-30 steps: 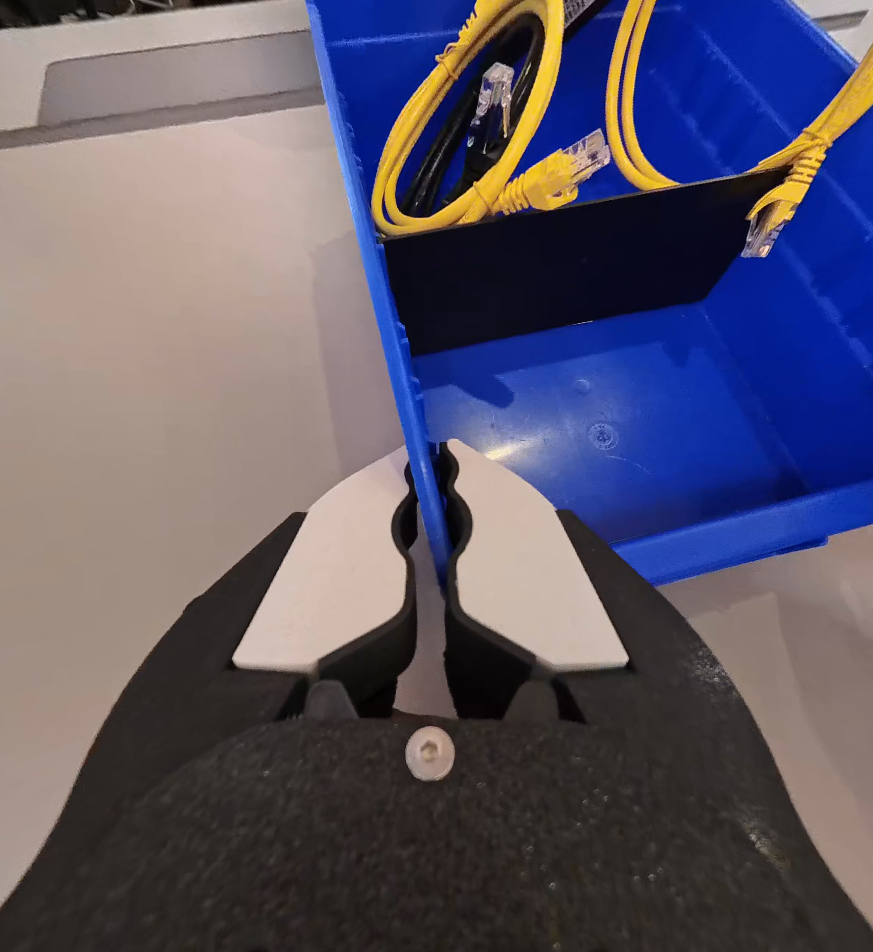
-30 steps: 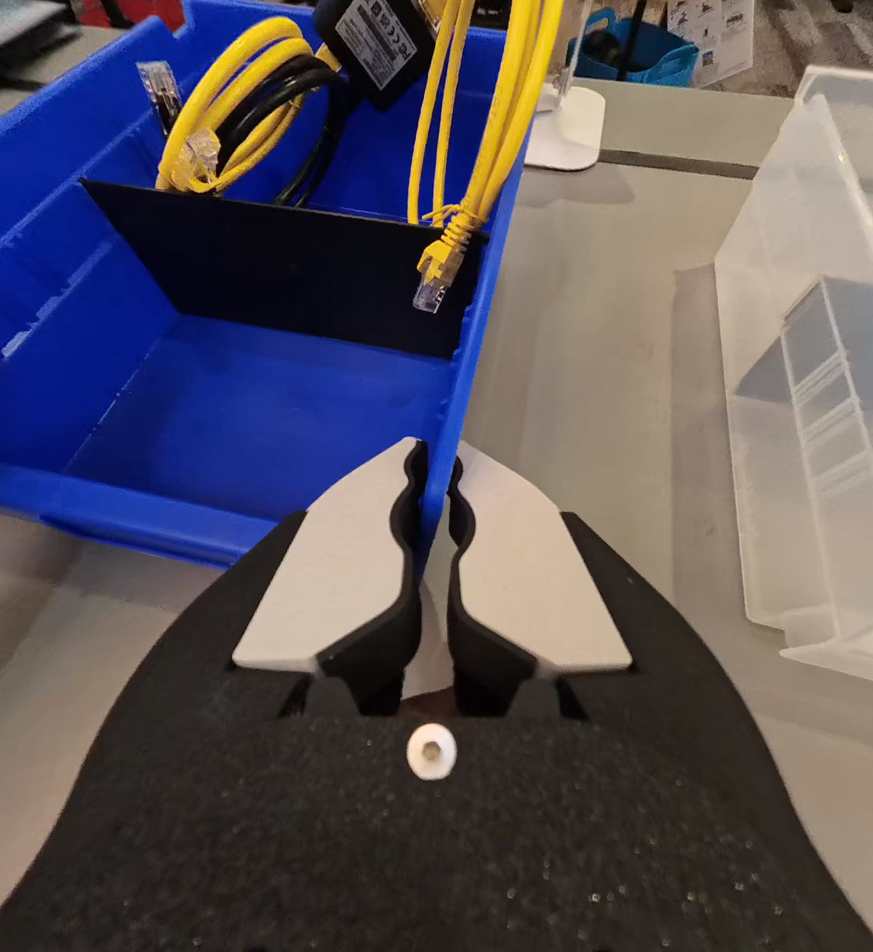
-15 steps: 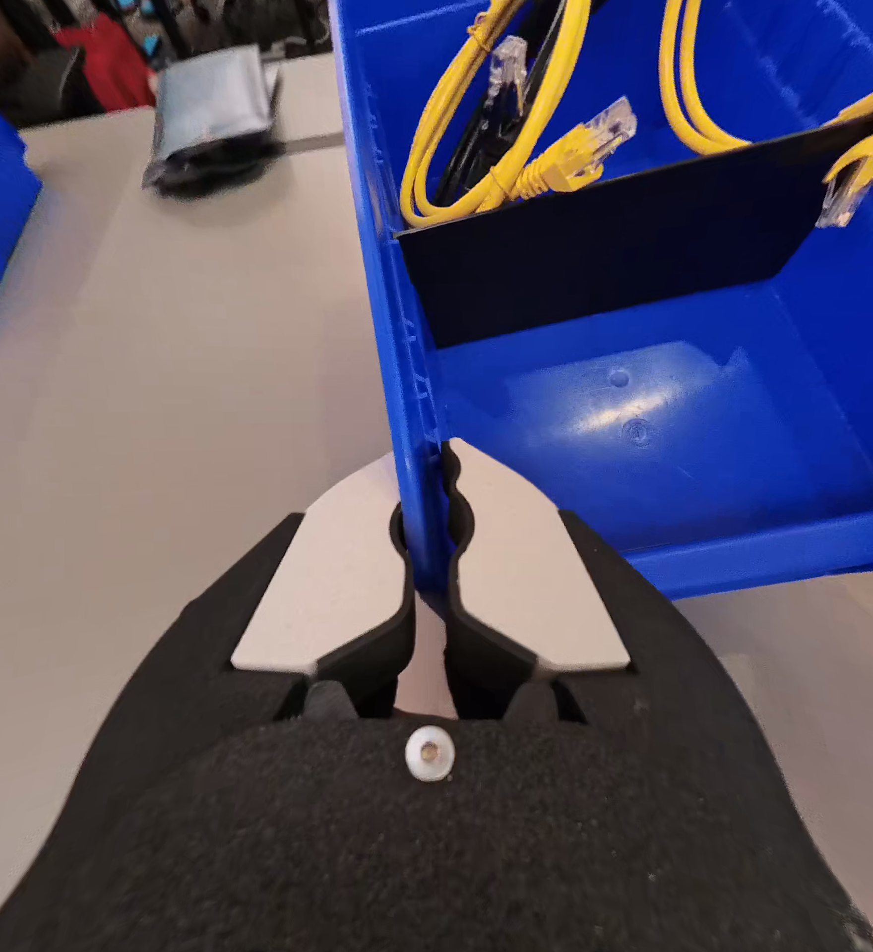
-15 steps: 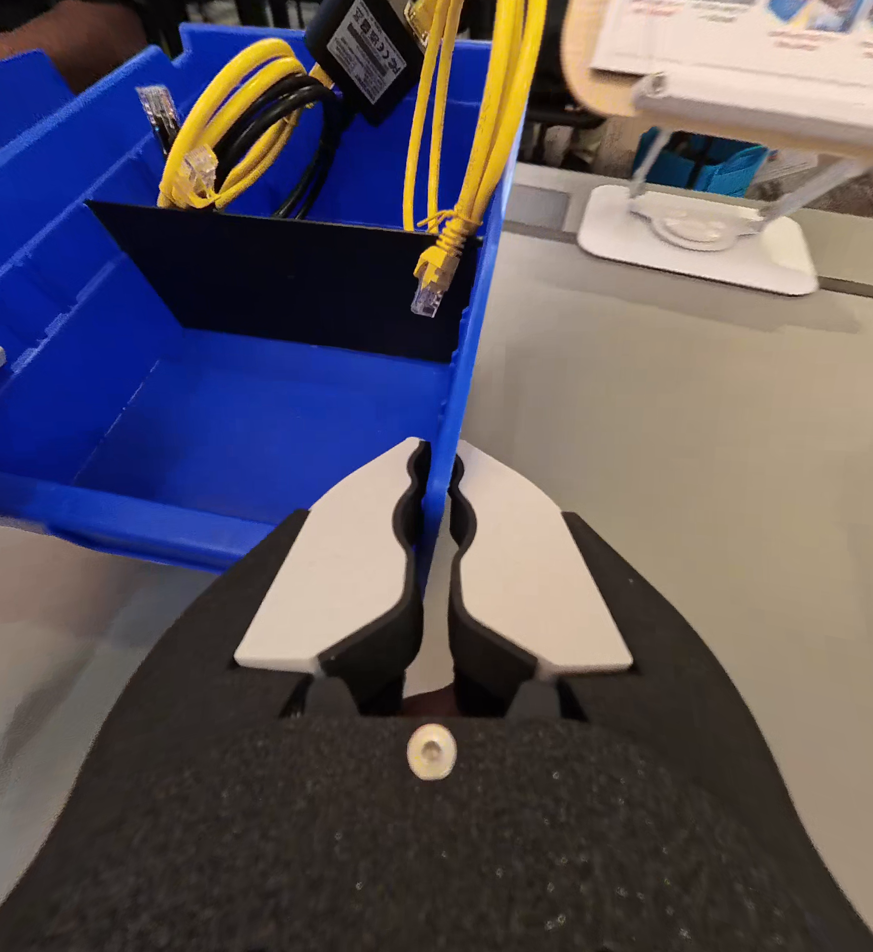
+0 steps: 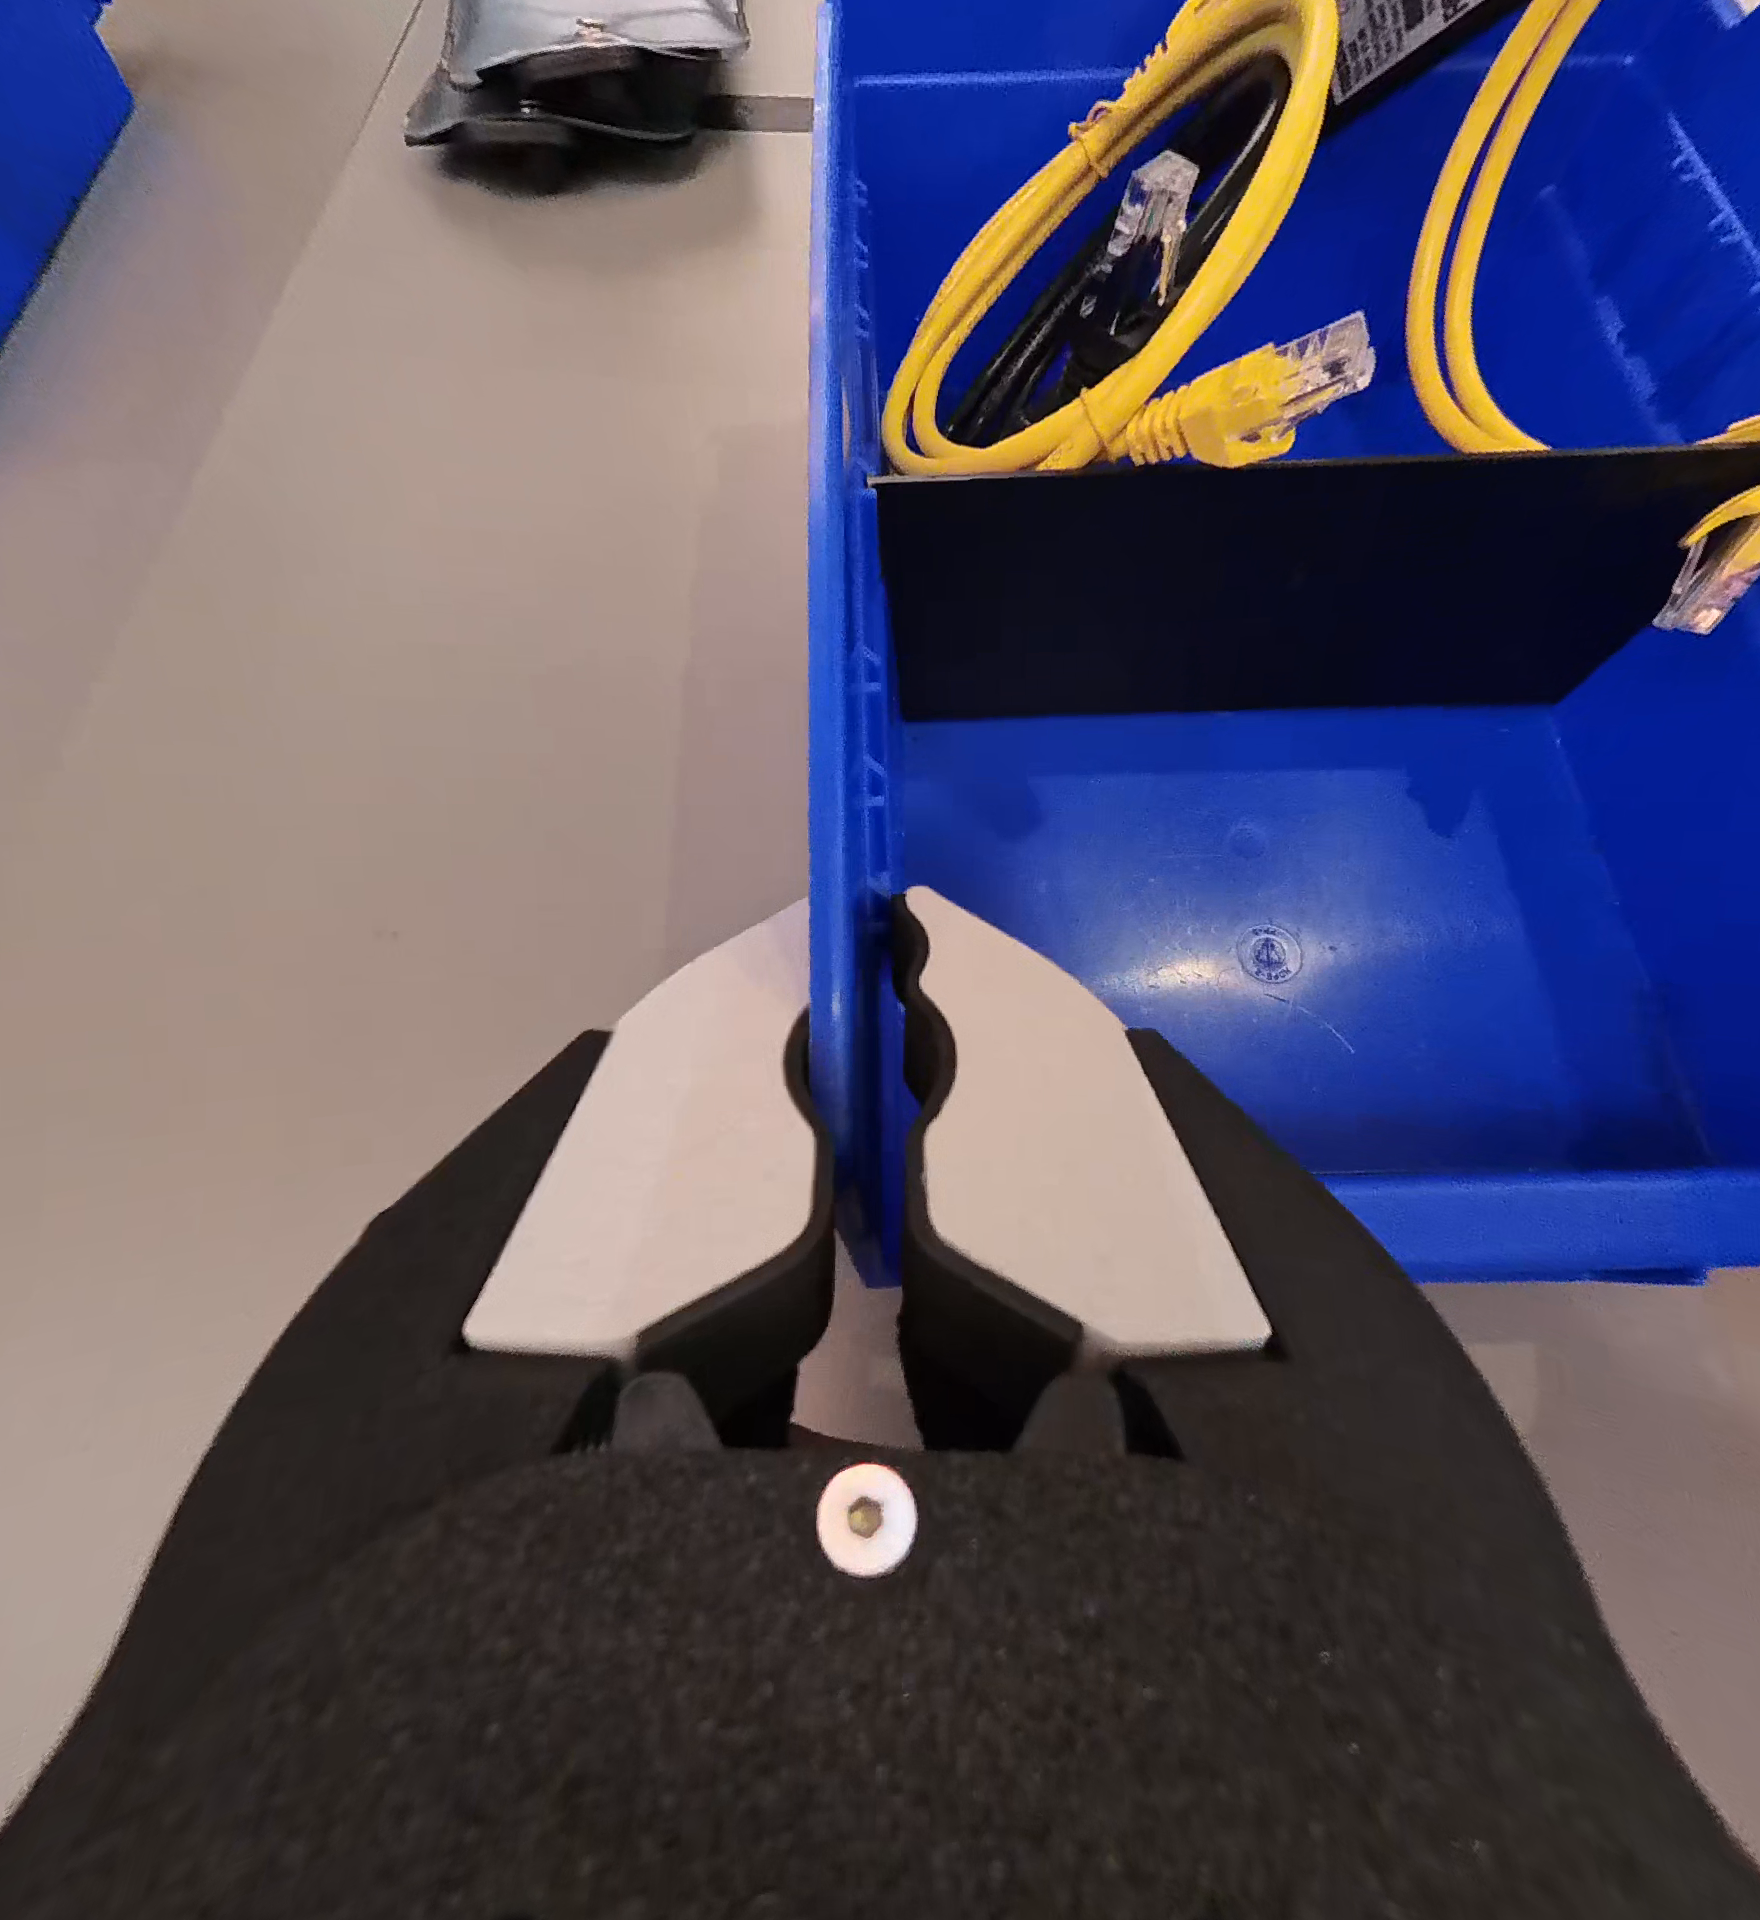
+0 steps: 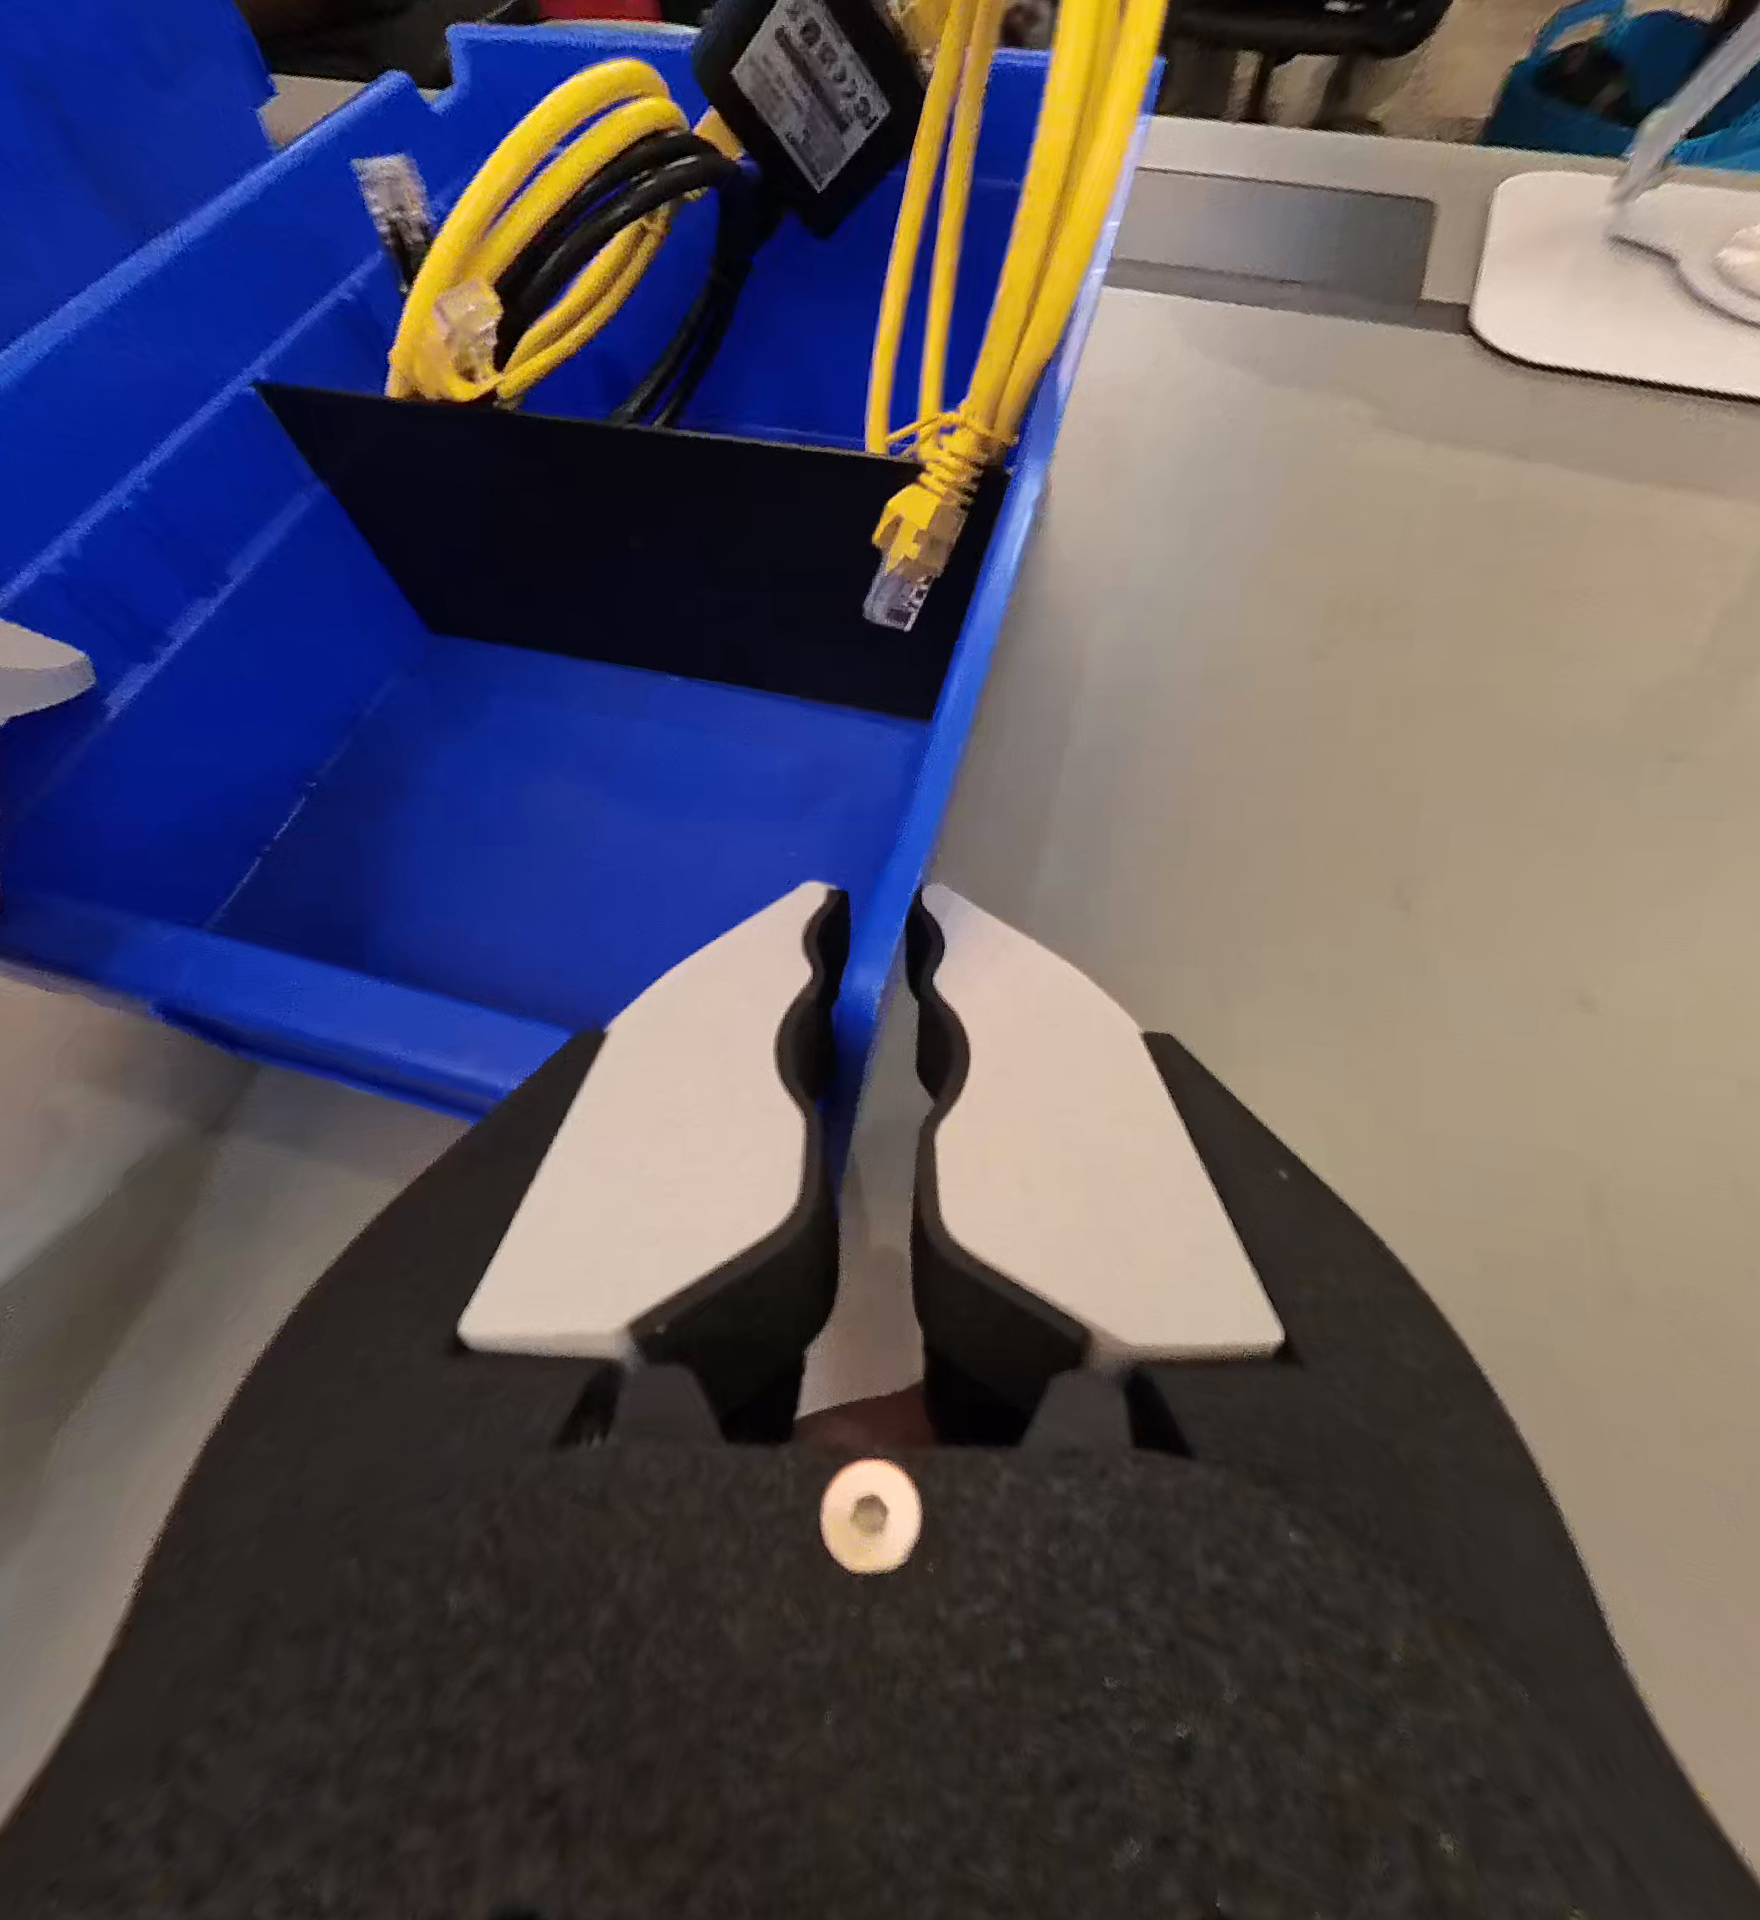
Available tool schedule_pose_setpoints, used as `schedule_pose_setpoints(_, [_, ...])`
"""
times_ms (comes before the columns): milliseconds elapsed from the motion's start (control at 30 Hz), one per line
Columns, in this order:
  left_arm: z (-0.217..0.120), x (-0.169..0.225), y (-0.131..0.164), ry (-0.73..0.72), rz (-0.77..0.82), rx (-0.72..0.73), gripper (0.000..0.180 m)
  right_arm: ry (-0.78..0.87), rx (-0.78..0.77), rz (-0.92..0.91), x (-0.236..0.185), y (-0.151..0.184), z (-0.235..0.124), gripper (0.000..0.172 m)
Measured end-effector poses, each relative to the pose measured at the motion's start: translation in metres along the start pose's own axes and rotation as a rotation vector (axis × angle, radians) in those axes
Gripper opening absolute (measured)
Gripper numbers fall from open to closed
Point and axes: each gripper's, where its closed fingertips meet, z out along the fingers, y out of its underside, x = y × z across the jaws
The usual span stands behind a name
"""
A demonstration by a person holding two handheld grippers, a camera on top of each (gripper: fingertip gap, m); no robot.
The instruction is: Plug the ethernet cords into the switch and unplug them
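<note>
Blue bin (image 5: 1271, 987) on a grey table (image 5: 336, 727), split by a black divider (image 5: 1271, 582). Left gripper (image 5: 860, 904) astride the bin's left wall near the front corner, both fingers snug against the plastic, clenched on that wall. Right gripper (image 6: 876, 899) astride the bin's right wall (image 6: 959, 779), jaws slightly parted with slivers of gap either side of the plastic, so released rather than squeezing. Yellow ethernet cords (image 5: 1115, 343) coiled in the far compartment behind the divider, with a black cable (image 6: 627, 208) and a black power adapter (image 6: 814, 94); one clear plug (image 6: 902, 592) dangling over the divider at the right wall. Near compartment bare. No switch in sight. Grey pouch (image 5: 585, 83) farther back on the table; white stand base (image 6: 1634, 291) off to the right.
</note>
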Motion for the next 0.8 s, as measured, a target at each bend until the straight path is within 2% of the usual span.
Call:
schedule_pose_setpoints(33, [-0.001, -0.001, 0.0, -0.011, 0.003, 0.005, 0.01, -0.037, -0.003, -0.008, -0.001, 0.0, -0.001, 0.011])
schedule_pose_setpoints(67, [-0.003, -0.003, -0.001, -0.035, 0.009, 0.007, 0.021, -0.087, -0.001, -0.009, -0.003, 0.0, -0.005, 0.013])
schedule_pose_setpoints(133, [-0.017, -0.016, -0.009, -0.153, 0.016, 0.017, 0.037, -0.194, 0.007, -0.019, -0.004, 0.0, -0.018, 0.015])
schedule_pose_setpoints(200, [-0.046, -0.018, -0.035, -0.226, 0.015, 0.115, 0.036, -0.305, 0.006, -0.051, -0.002, 0.002, -0.038, 0.023])
schedule_pose_setpoints(300, [-0.092, 0.013, -0.076, -0.154, -0.015, 0.278, 0.037, -0.43, 0.107, -0.115, 0.016, -0.008, -0.074, 0.025])
schedule_pose_setpoints(400, [-0.113, 0.068, -0.087, 0.049, -0.055, 0.309, 0.052, -0.473, 0.151, -0.204, 0.053, -0.013, -0.111, 0.031])
schedule_pose_setpoints(500, [-0.117, 0.159, -0.051, 0.43, -0.071, 0.216, 0.064, -0.425, 0.189, -0.307, 0.114, -0.007, -0.147, 0.034])
schedule_pose_setpoints(567, [-0.116, 0.195, -0.014, 0.546, -0.087, 0.154, 0.064, -0.347, 0.209, -0.374, 0.166, 0.005, -0.17, 0.034])
schedule_pose_setpoints(667, [-0.112, 0.208, 0.037, 0.528, -0.052, 0.138, 0.063, -0.21, 0.237, -0.303, 0.256, 0.026, -0.208, 0.035])
schedule_pose_setpoints(800, [-0.106, 0.199, 0.055, 0.427, 0.001, 0.195, 0.067, -0.055, 0.344, -0.028, 0.369, 0.056, -0.259, 0.04])
